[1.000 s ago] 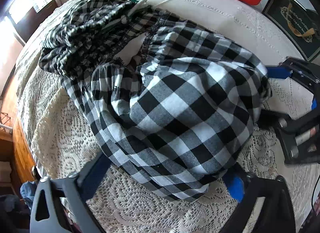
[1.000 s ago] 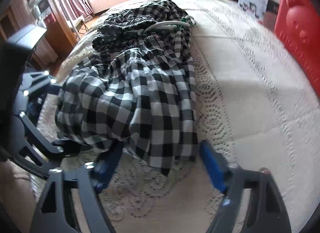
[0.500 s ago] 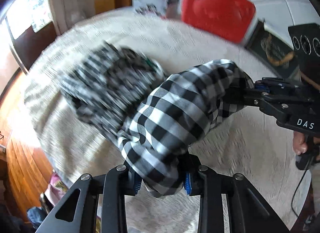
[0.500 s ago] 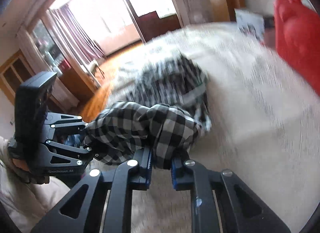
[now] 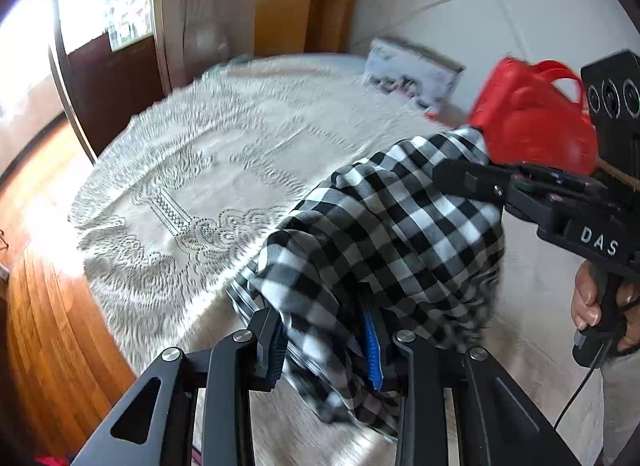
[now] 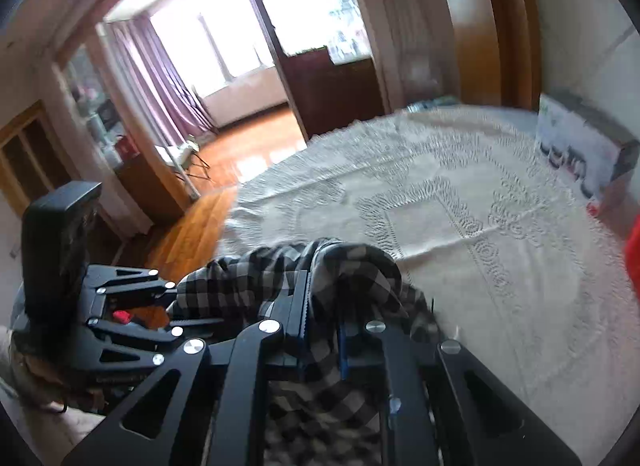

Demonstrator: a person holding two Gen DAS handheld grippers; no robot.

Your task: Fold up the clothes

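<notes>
Left claw (image 5: 326,350): pressed in on a bunch of the checked garment (image 5: 384,250), blue pads against the cloth on both sides.
Right claw (image 6: 323,330): likewise pinching a gathered fold of the same garment; in the left wrist view it shows at the right, its tips buried in the cloth.
Checked garment: black-and-white, slung between the two claws and apparently lifted clear of the lace-covered surface (image 5: 208,169), though blur hides its lowest edge.
Hand (image 5: 592,302): wrapped round the right claw's handle, a cable trailing below.
Red bag (image 5: 532,121): beyond the garment, near the wall.
Printed box (image 6: 580,149): at the far edge of the surface, against the wall.
Floor (image 5: 44,350): wooden, to the left of the surface.
</notes>
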